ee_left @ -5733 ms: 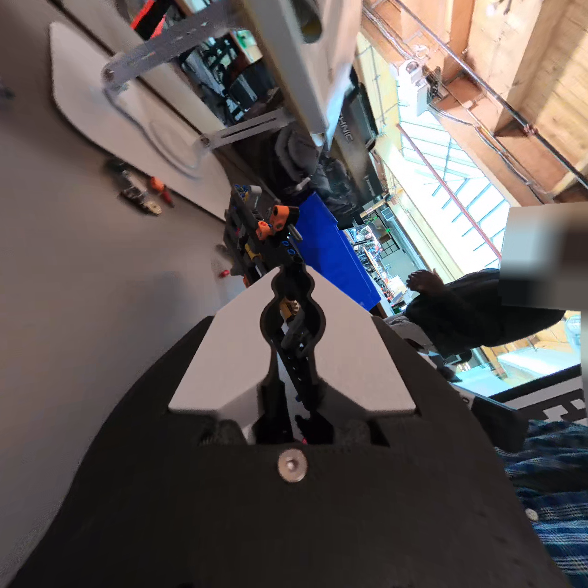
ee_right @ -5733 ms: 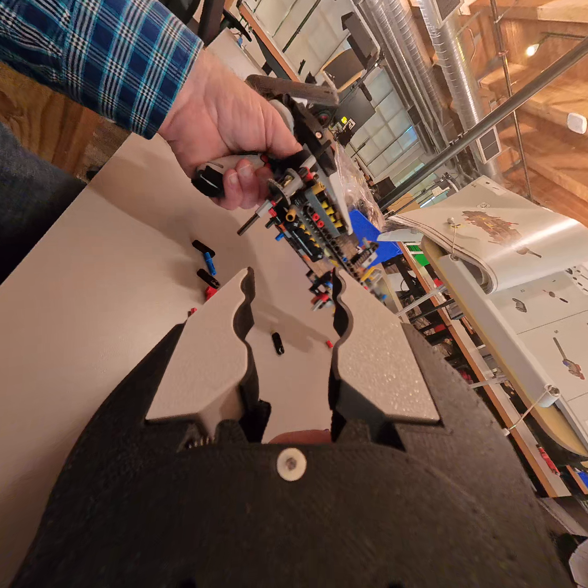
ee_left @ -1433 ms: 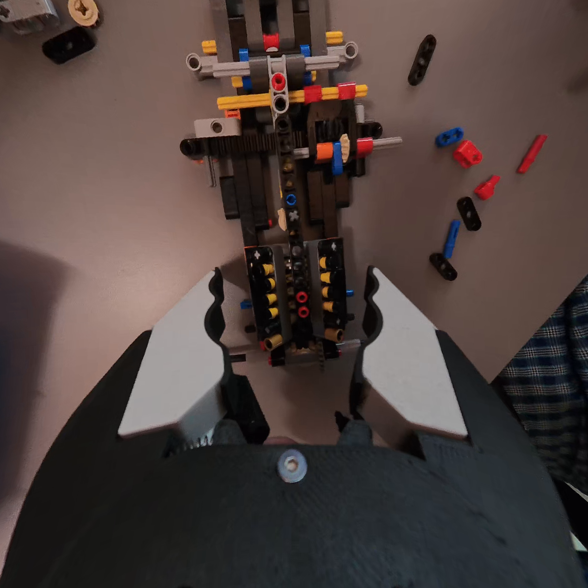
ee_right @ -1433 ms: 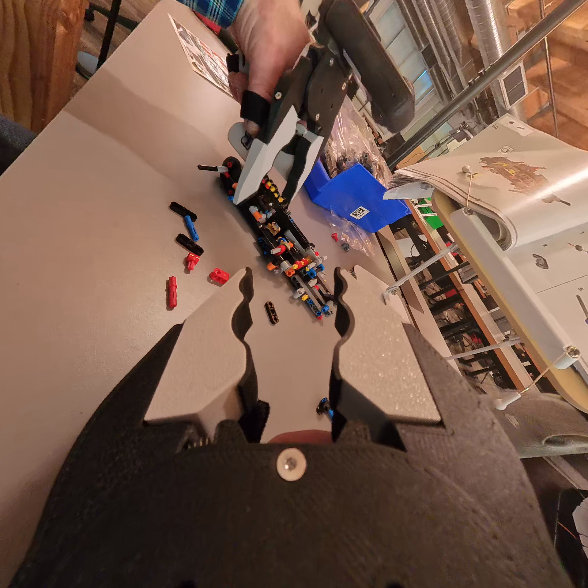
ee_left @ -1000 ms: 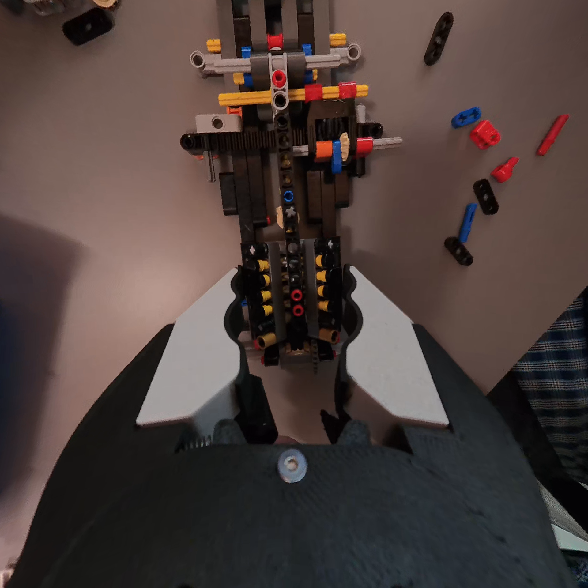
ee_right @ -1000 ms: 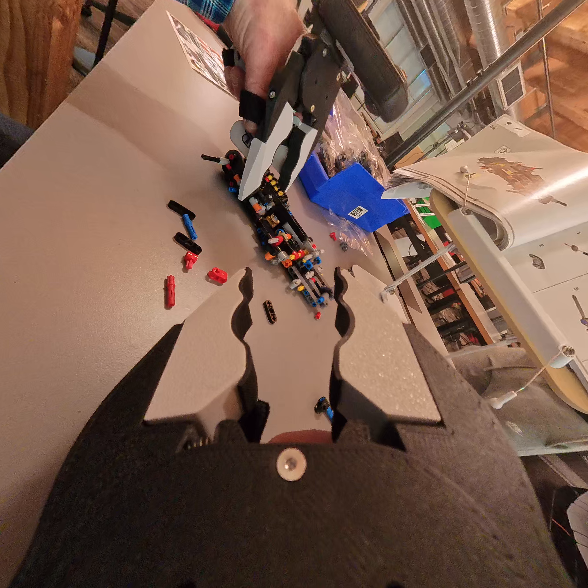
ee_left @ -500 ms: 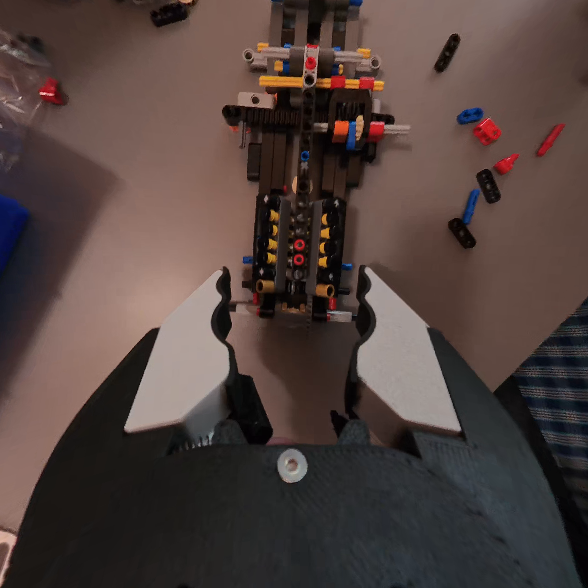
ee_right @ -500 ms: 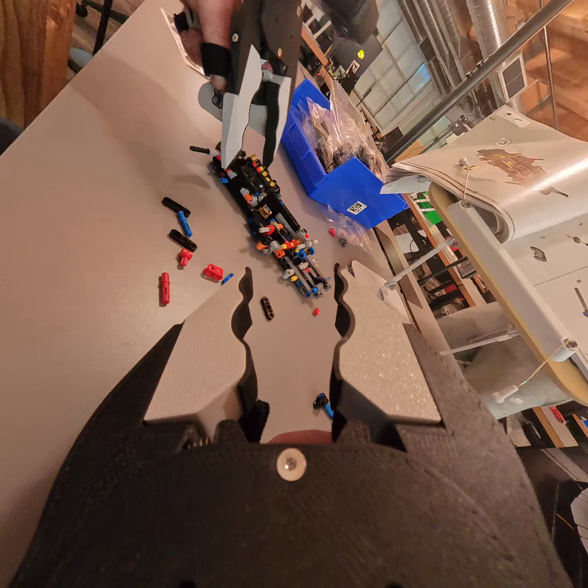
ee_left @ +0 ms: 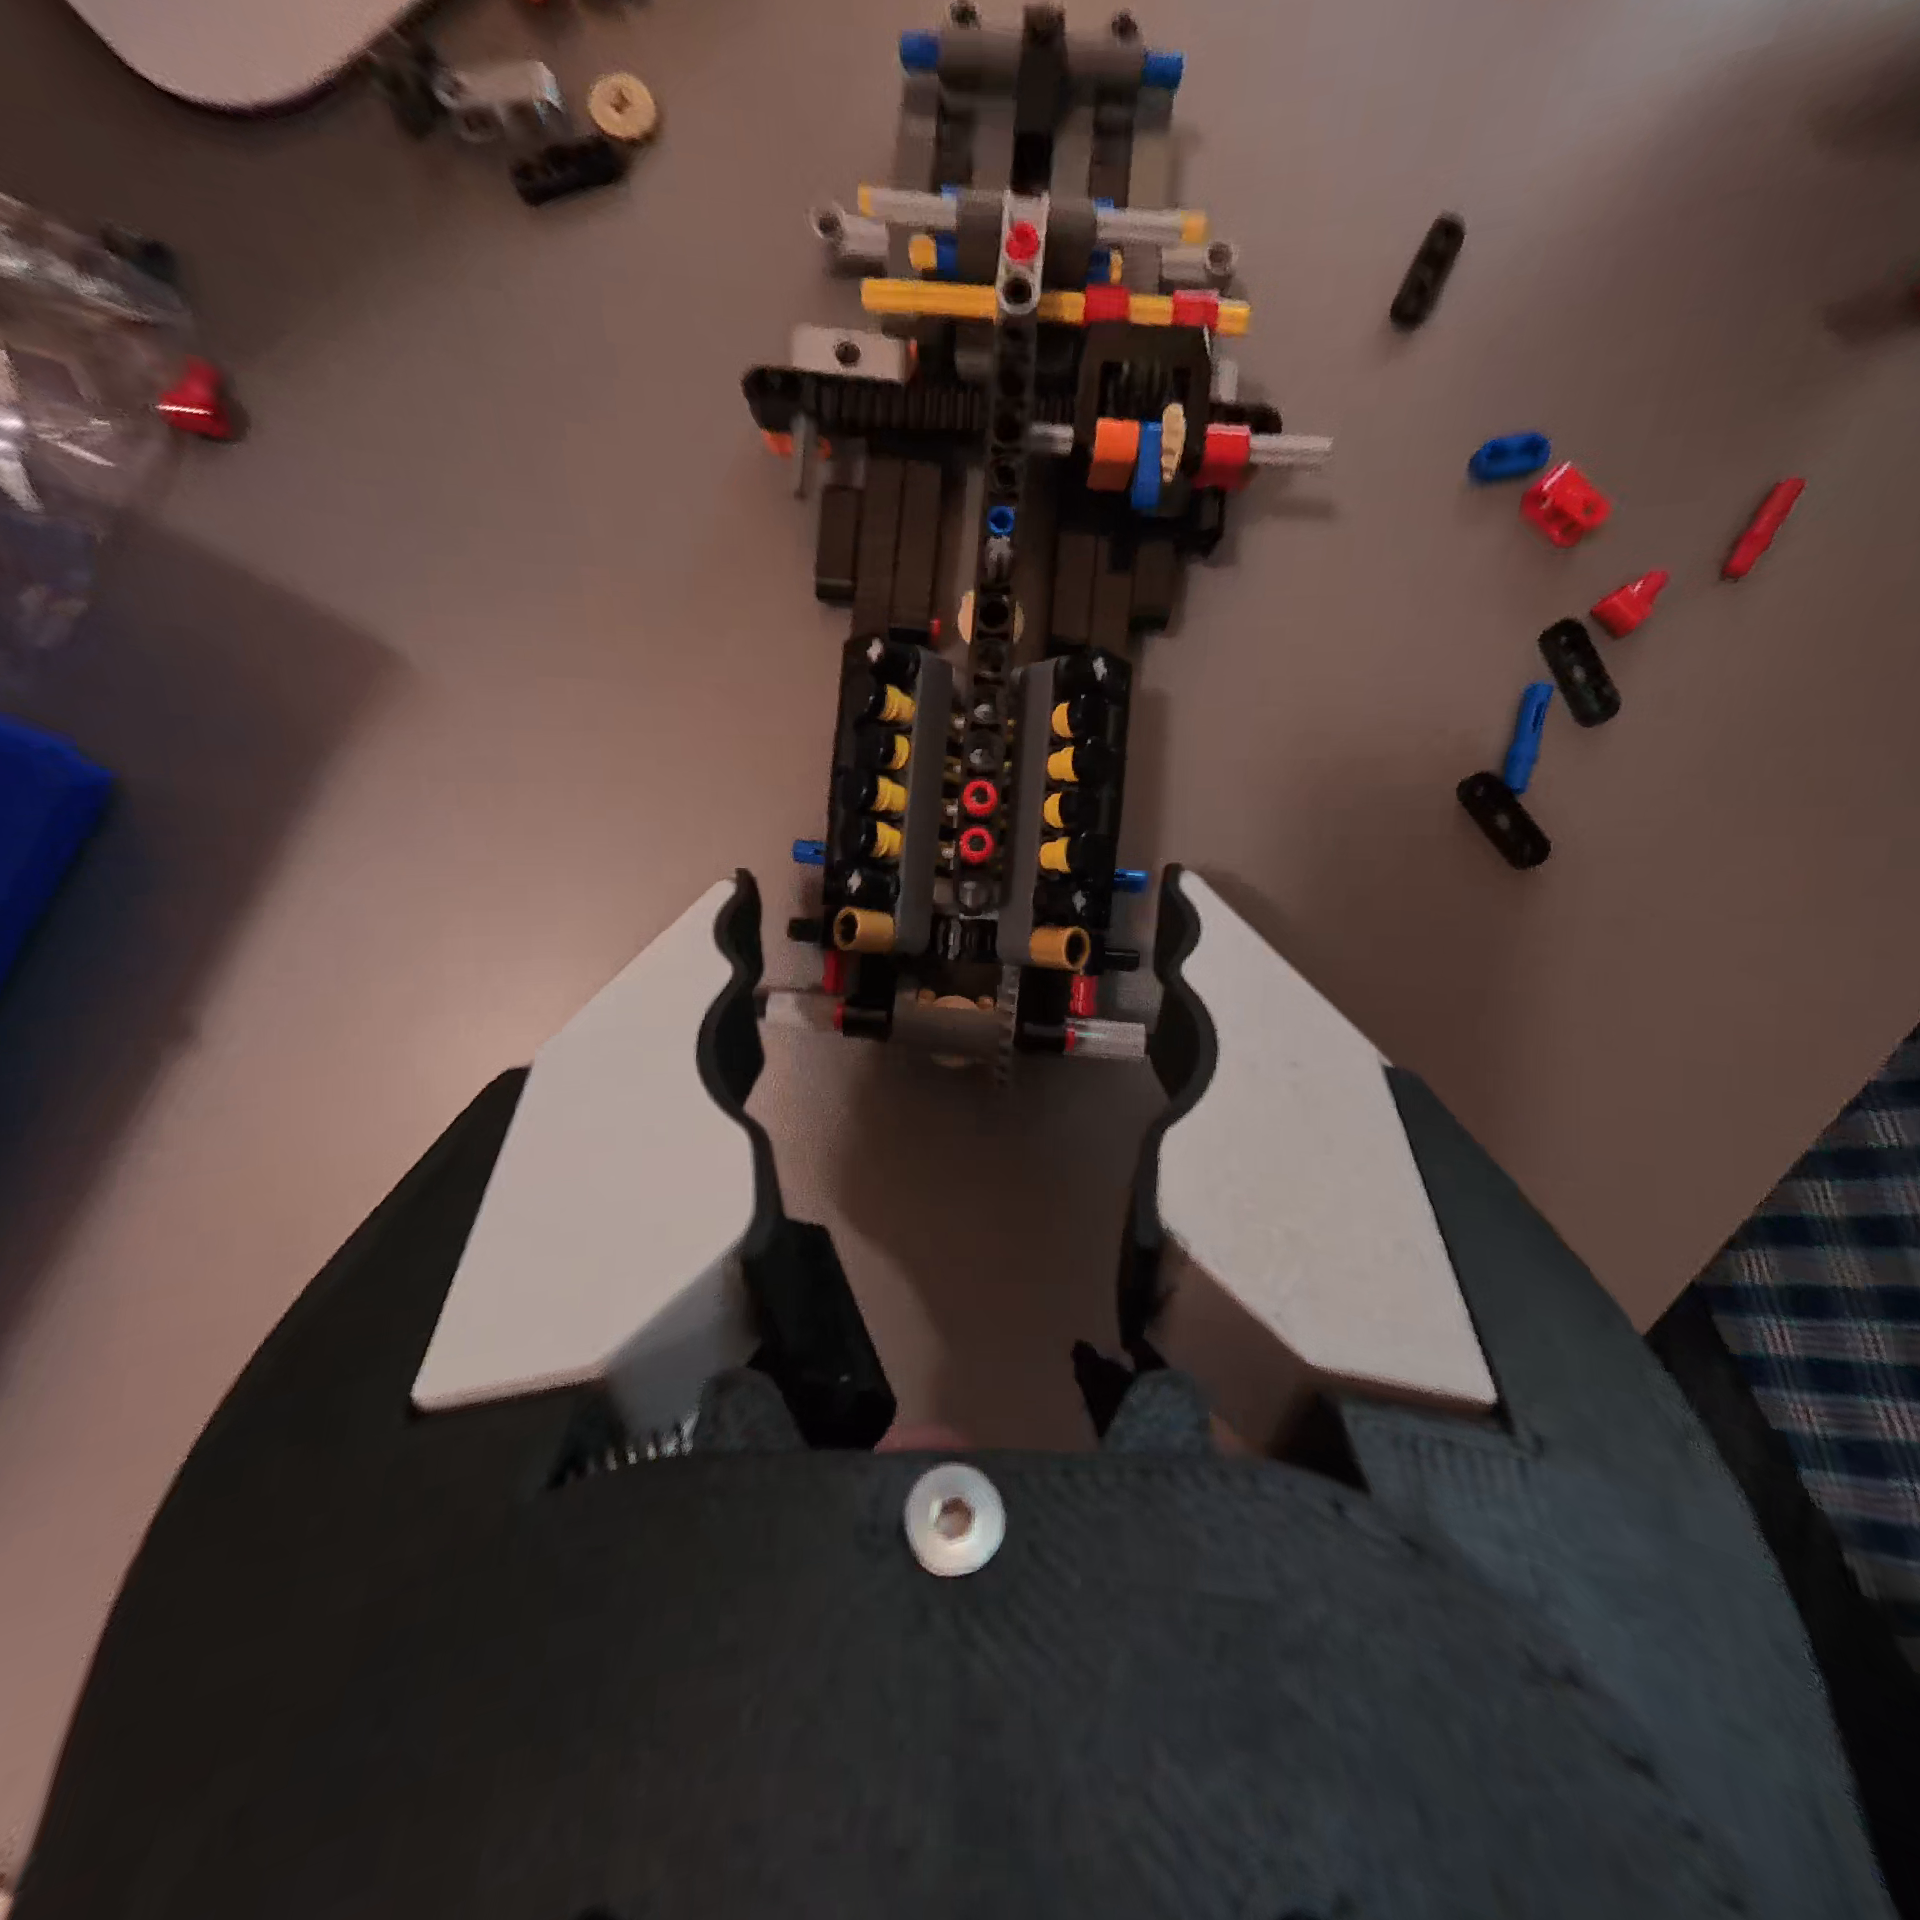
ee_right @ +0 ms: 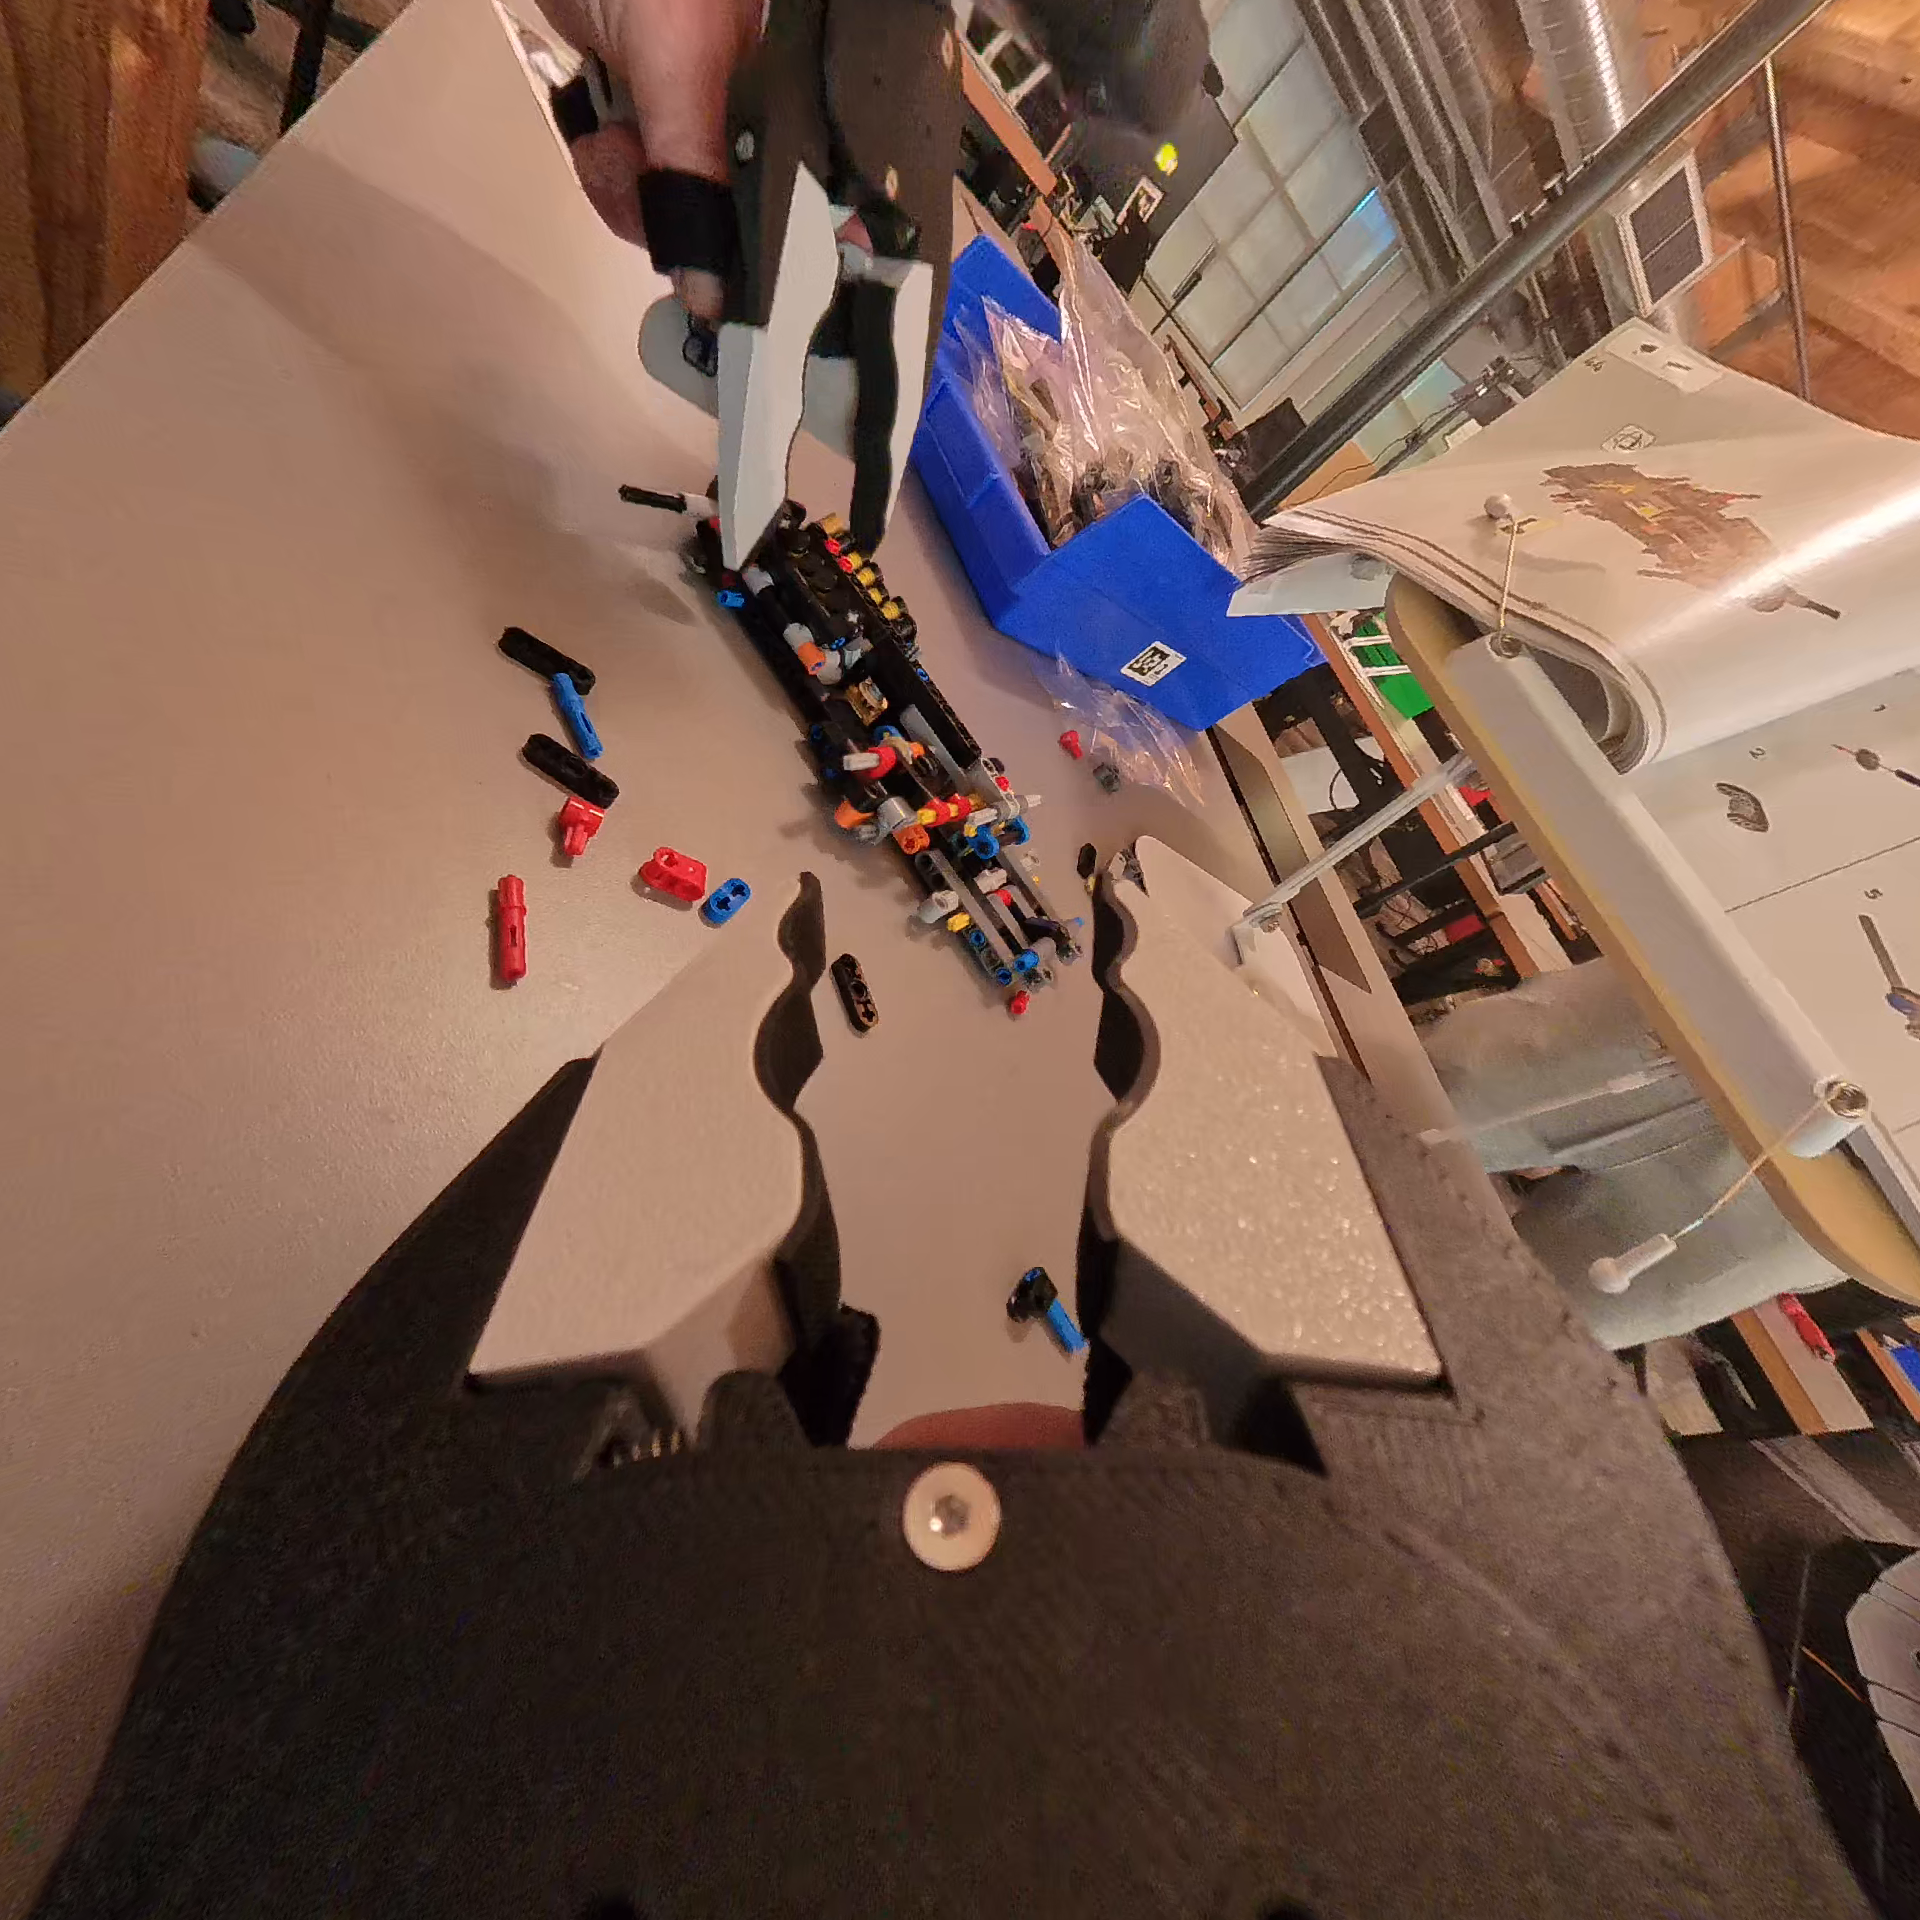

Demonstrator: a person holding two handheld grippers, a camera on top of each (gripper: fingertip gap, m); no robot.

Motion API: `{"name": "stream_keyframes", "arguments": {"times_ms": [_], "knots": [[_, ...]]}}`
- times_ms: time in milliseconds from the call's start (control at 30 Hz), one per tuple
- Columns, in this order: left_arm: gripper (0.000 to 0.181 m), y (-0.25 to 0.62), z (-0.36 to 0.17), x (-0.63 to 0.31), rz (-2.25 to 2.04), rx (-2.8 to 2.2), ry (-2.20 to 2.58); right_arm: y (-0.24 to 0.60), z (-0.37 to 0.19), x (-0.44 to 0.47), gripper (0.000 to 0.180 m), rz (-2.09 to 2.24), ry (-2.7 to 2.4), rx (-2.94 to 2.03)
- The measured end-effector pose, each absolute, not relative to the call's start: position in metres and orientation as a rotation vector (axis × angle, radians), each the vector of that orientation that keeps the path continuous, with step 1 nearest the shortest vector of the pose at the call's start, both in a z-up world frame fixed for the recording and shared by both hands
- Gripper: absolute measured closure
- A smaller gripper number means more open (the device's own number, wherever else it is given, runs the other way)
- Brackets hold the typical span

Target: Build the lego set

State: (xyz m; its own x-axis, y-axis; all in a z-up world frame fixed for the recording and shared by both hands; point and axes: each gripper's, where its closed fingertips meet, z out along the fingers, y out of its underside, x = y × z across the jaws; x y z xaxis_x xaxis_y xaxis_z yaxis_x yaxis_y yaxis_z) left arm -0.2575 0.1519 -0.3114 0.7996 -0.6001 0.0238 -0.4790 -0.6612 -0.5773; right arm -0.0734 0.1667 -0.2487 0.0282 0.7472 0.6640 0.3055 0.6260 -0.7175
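Left gripper (ee_left: 956, 966) hangs wide open and empty over the near end of the long lego model (ee_left: 1023, 561), which lies flat on the grey table (ee_left: 416, 727); the right gripper (ee_right: 951, 914), also open and empty, waits apart. Closing off-centre could snap protruding pins or shove the model into loose red, blue and black pieces (ee_right: 582, 748). A blue bin (ee_right: 1122, 582) and instruction booklet (ee_right: 1558, 551) flank the workshop table.

Left wrist view: steeply downward, close over lego build (ee_left: 987, 623). Right wrist view: low, oblique, farther back along table (ee_right: 260, 623). Shared: build (ee_right: 883, 748), loose pieces.
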Motion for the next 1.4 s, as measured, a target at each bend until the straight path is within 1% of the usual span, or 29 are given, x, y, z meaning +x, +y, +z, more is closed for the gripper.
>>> {"name": "stream_keyframes", "arguments": {"times_ms": [100,200,233,267,333,367,400,467,600,700,967,1067,1133,1200,1300,1333,1367,1400], "knots": [[0.107,0.145,-0.298,-0.264,-0.235,-2.333,0.674,0.168,-0.247,-0.073,0.131,0.427,-1.553,-0.909],[0.103,0.129,-0.3,-0.27,-0.224,-2.3,0.561,0.173,-0.249,-0.072,0.131,0.41,-1.556,-0.916],[0.099,0.125,-0.302,-0.273,-0.216,-2.293,0.52,0.176,-0.25,-0.071,0.131,0.412,-1.552,-0.928],[0.091,0.122,-0.305,-0.277,-0.203,-2.288,0.473,0.179,-0.25,-0.071,0.131,0.423,-1.545,-0.944],[0.067,0.118,-0.313,-0.285,-0.149,-2.288,0.366,0.183,-0.249,-0.07,0.131,0.438,-1.531,-0.969],[0.061,0.114,-0.317,-0.287,-0.14,-2.292,0.335,0.184,-0.248,-0.069,0.131,0.437,-1.527,-0.971],[0.06,0.112,-0.32,-0.287,-0.136,-2.288,0.304,0.185,-0.248,-0.069,0.131,0.431,-1.525,-0.969],[0.068,0.108,-0.322,-0.287,-0.133,-2.285,0.256,0.187,-0.247,-0.068,0.131,0.418,-1.524,-0.966],[0.075,0.106,-0.326,-0.283,-0.114,-2.301,0.28,0.193,-0.247,-0.067,0.131,0.432,-1.507,-0.992],[0.095,0.101,-0.327,-0.281,-0.084,-2.302,0.285,0.202,-0.245,-0.064,0.131,0.48,-1.474,-1.042],[0.102,0.099,-0.321,-0.271,-0.13,-2.258,0.295,0.227,-0.24,-0.055,0.132,0.425,-1.416,-1.089],[0.088,0.104,-0.315,-0.261,-0.107,-2.213,0.333,0.225,-0.239,-0.055,0.132,0.414,-1.419,-1.076],[0.087,0.107,-0.32,-0.262,-0.067,-2.241,0.354,0.223,-0.24,-0.056,0.132,0.402,-1.43,-1.063],[0.091,0.111,-0.325,-0.265,-0.044,-2.283,0.359,0.22,-0.241,-0.057,0.133,0.398,-1.44,-1.052],[0.105,0.112,-0.328,-0.265,-0.086,-2.307,0.351,0.219,-0.241,-0.058,0.133,0.395,-1.446,-1.047],[0.117,0.111,-0.326,-0.264,-0.099,-2.299,0.352,0.219,-0.241,-0.058,0.133,0.397,-1.445,-1.047],[0.132,0.111,-0.326,-0.263,-0.109,-2.292,0.358,0.219,-0.24,-0.057,0.133,0.399,-1.443,-1.047],[0.137,0.111,-0.325,-0.263,-0.113,-2.292,0.357,0.219,-0.24,-0.057,0.133,0.398,-1.443,-1.047]]}}
